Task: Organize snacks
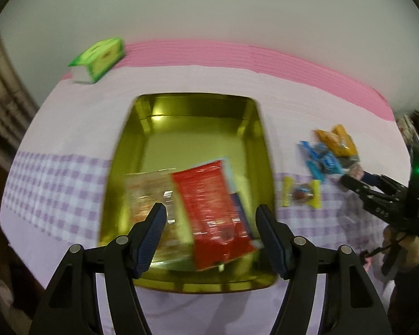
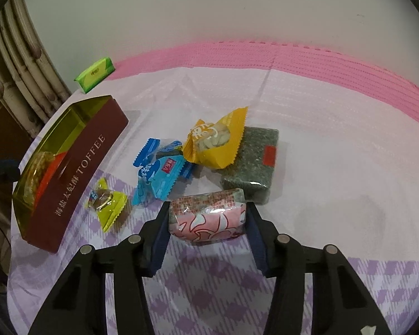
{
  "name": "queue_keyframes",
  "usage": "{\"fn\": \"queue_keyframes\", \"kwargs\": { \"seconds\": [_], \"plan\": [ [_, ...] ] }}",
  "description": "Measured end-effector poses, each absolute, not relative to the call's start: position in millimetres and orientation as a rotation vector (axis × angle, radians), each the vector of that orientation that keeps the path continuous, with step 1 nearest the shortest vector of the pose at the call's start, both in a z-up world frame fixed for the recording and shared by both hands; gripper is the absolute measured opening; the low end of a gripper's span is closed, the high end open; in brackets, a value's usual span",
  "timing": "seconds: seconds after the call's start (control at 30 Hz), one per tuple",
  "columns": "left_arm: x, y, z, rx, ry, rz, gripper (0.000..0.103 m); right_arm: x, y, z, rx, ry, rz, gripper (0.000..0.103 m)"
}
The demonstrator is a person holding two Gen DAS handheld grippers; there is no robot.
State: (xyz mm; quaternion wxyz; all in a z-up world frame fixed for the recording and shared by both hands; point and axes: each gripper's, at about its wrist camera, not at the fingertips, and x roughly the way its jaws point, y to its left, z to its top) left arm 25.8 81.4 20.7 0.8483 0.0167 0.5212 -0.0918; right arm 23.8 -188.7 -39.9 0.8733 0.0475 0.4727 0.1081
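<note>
Right gripper [image 2: 208, 219] pinching pink-and-white snack packet [image 2: 206, 215], pads pressed on both its ends, packet low over checked cloth [image 2: 363, 279] just beside dark green block [image 2: 251, 162], yellow packet [image 2: 212, 142] and blue packets [image 2: 159, 167]. Left gripper [image 1: 211, 217] spread and empty above gold-lined toffee tin [image 1: 195, 111]. Inside tin: red packet [image 1: 212, 212], clear packet [image 1: 148, 195] alongside.

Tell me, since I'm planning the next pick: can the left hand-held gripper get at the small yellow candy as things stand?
Probably yes: the left hand-held gripper is open and empty above the tin, and the small yellow candy lies uncovered just beside it.
</note>
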Motion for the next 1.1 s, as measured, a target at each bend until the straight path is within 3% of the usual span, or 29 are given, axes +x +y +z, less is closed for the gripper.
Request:
{"fn": "queue_keyframes", "kwargs": {
  "seconds": [0.4,0.73,0.93,1.1],
  "plan": [
    [28.5,-9.8,17.9,0.135,1.088,-0.378,0.067,4.8,-252.7,-44.2,0.089,0.914,-0.123,0.047],
    [42.2,-58.9,-17.1,0.189,1.151,-0.391,0.066,8.7,-258.1,-49.3,0.101,0.906,-0.171,0.047],
    [49.9,-69.7,-38.7,0.232,1.197,-0.361,0.056,7.4,-260.7,-48.0,0.107,0.906,-0.164,0.049],
    [53.8,-73.5,-46.3,0.251,1.194,-0.345,0.053,7.7,-260.8,-48.6,0.107,0.905,-0.165,0.049]
  ]
}}
